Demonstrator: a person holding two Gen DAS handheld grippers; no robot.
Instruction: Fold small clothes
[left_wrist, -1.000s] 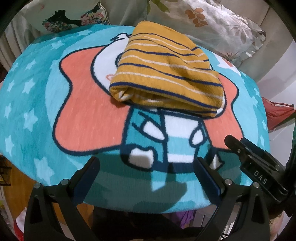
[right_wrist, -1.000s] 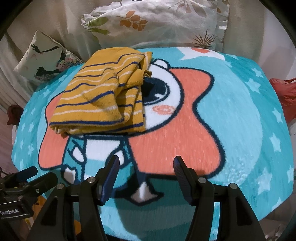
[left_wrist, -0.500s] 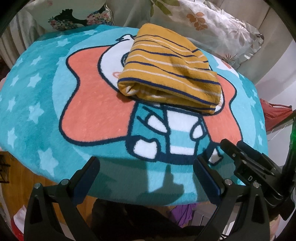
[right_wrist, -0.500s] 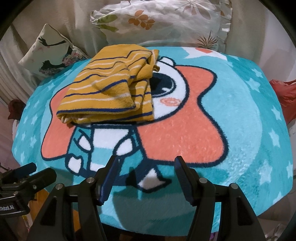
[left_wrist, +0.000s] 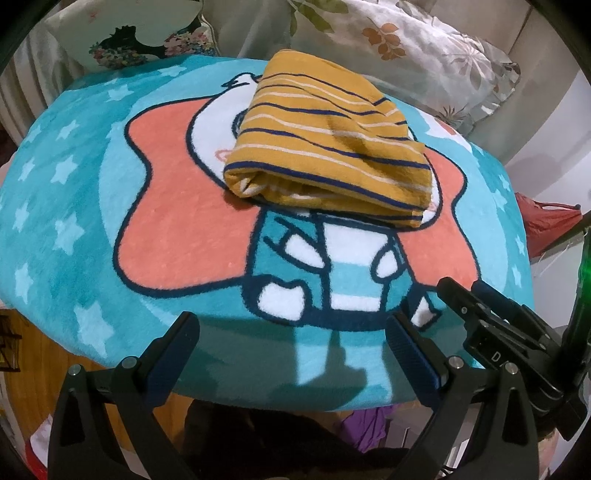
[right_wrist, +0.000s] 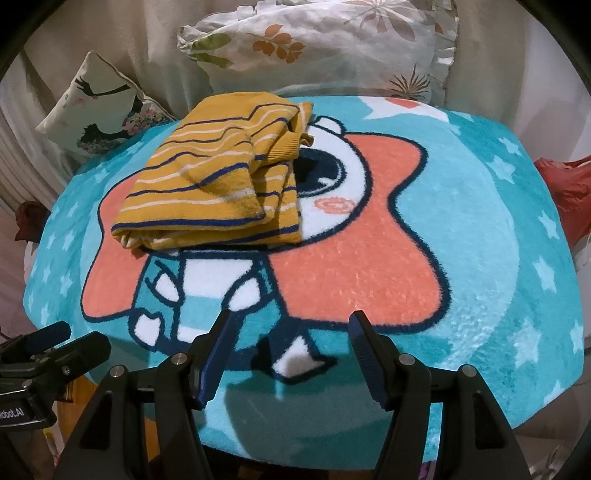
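Floral pillows (right_wrist: 314, 48) line the back, a red bag (left_wrist: 546, 225) sits off to the side. The folded mustard striped garment (left_wrist: 325, 147) lies on the teal cartoon rug (right_wrist: 480, 240), well clear of both claws. Left gripper (left_wrist: 291, 354) spread wide, right gripper (right_wrist: 291, 350) apart, both empty. Lettering "bot.AI" shows.

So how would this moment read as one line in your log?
striped garment: folded on blanket | left hand-held gripper: open, empty | right hand-held gripper: open, empty
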